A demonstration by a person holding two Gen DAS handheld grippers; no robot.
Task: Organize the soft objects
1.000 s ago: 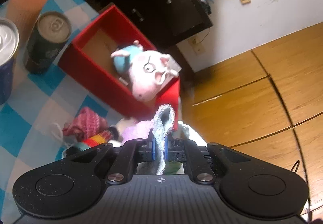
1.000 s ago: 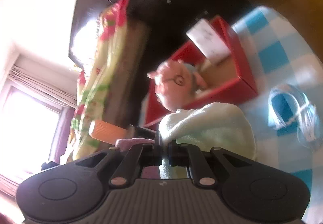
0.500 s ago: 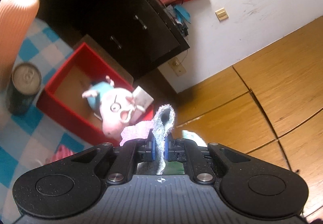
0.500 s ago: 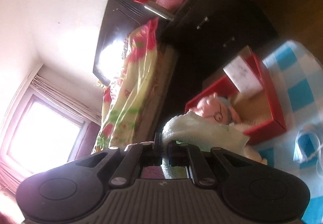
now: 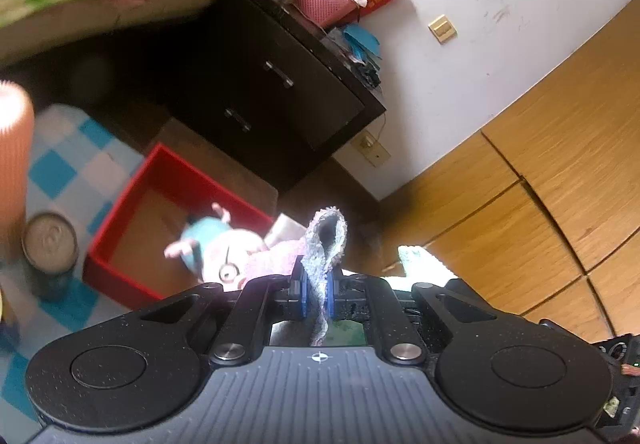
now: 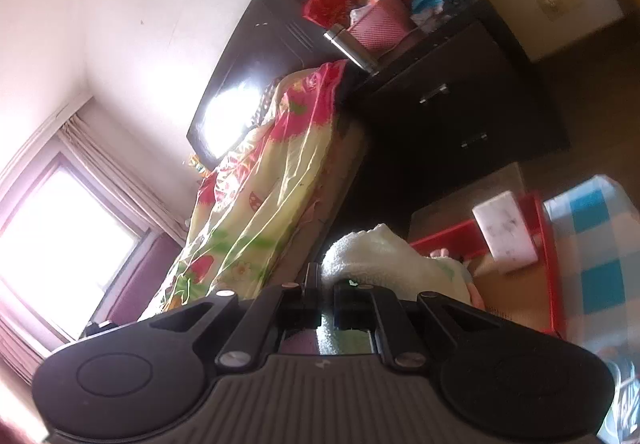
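On the left wrist view, I am seeing my left gripper (image 5: 316, 294) clamping its jaws on a fold of grey-blue towel (image 5: 325, 244), which is standing up in a loop above the blue finger pads (image 5: 303, 294) and trailing down between them. Beyond the fingers, the red box (image 5: 132, 204) is sitting on the blue-and-white checked cloth (image 5: 56, 172), and a pink pig plush (image 5: 218, 248) in a blue top is lying at the box's near corner, partly hidden behind the gripper body. A pink fuzzy cloth (image 5: 276, 256) is showing just beside the towel loop, against the plush. A drinks can (image 5: 50, 244) is standing just left of the box, near a blurred orange cylinder (image 5: 14, 164). A pale green cloth corner (image 5: 420, 262) is peeking over the gripper to the right.

On the right wrist view, I am seeing my right gripper (image 6: 327, 302) with its jaws drawn nearly together on the edge of a pale green-white towel (image 6: 384, 260), which is bunching up just above and to the right of the fingers. Behind it, the red box (image 6: 548, 256) is lying beside the checked cloth (image 6: 592, 244), with a white card (image 6: 504, 232) leaning over its rim. A dark dresser (image 6: 460, 112) is standing further back.
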